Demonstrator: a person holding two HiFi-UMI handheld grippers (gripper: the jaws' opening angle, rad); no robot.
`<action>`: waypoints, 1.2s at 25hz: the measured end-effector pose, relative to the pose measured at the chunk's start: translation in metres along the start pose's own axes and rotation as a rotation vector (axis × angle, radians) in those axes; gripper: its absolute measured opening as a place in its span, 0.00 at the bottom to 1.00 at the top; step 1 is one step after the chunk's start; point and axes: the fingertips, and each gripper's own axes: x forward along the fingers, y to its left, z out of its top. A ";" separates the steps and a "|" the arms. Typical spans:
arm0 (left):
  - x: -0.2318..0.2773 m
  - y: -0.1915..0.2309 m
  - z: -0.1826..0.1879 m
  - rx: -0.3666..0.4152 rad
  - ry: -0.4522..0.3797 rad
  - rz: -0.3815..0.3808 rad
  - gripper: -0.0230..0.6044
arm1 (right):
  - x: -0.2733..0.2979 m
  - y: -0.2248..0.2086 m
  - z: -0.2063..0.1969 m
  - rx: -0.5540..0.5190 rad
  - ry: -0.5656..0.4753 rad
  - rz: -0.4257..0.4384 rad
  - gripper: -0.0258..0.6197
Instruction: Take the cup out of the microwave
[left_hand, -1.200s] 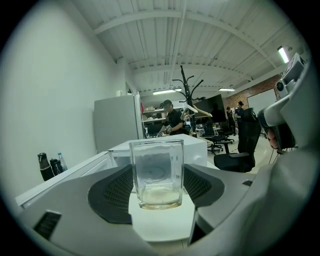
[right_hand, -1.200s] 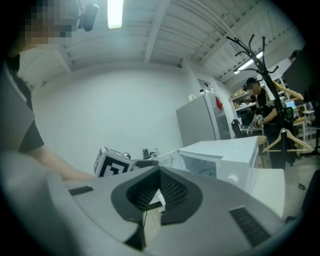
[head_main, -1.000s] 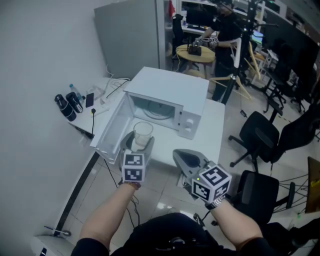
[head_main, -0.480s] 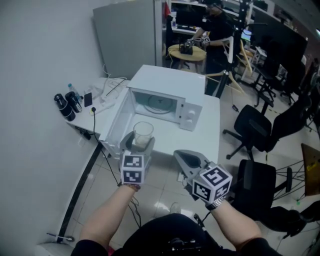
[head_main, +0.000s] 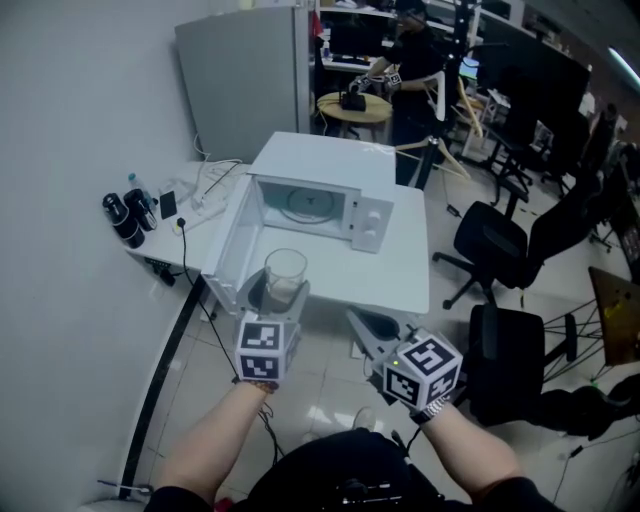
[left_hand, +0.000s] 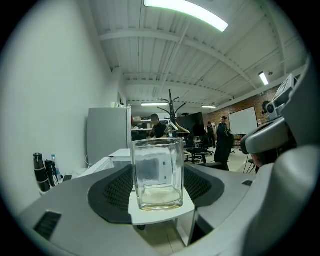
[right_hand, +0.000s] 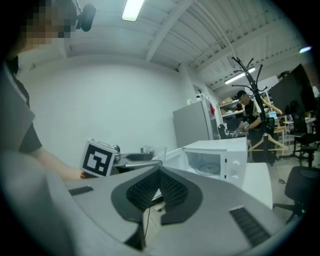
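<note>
A clear glass cup (head_main: 285, 273) stands upright between the jaws of my left gripper (head_main: 277, 290), which is shut on it. The cup is held in the air in front of the table's near edge, outside the white microwave (head_main: 330, 175). The microwave door (head_main: 228, 250) hangs open to the left and its cavity shows only the turntable. In the left gripper view the cup (left_hand: 157, 172) fills the middle, between the dark pads (left_hand: 114, 192). My right gripper (head_main: 368, 326) is shut on nothing, to the right of the cup. The right gripper view shows the microwave (right_hand: 220, 157) ahead.
The microwave sits on a white table (head_main: 405, 275) against the wall. Dark bottles (head_main: 125, 215) and cables lie at the table's left end. Office chairs (head_main: 495, 240) stand to the right. A grey cabinet (head_main: 240, 85) and a person (head_main: 405, 55) at a round table are behind.
The head view has drawn back, so the microwave and table look farther away. The left gripper still holds the cup, and both grippers have kept their places in the view.
</note>
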 end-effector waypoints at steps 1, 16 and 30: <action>-0.003 -0.002 0.001 0.000 -0.005 -0.005 0.53 | -0.002 0.001 0.000 0.000 0.000 -0.004 0.06; -0.023 -0.041 0.006 -0.006 -0.032 0.022 0.53 | -0.021 -0.016 0.002 -0.039 0.001 0.027 0.06; -0.023 -0.076 0.013 -0.003 -0.029 0.082 0.53 | -0.039 -0.039 0.005 -0.048 -0.025 0.100 0.06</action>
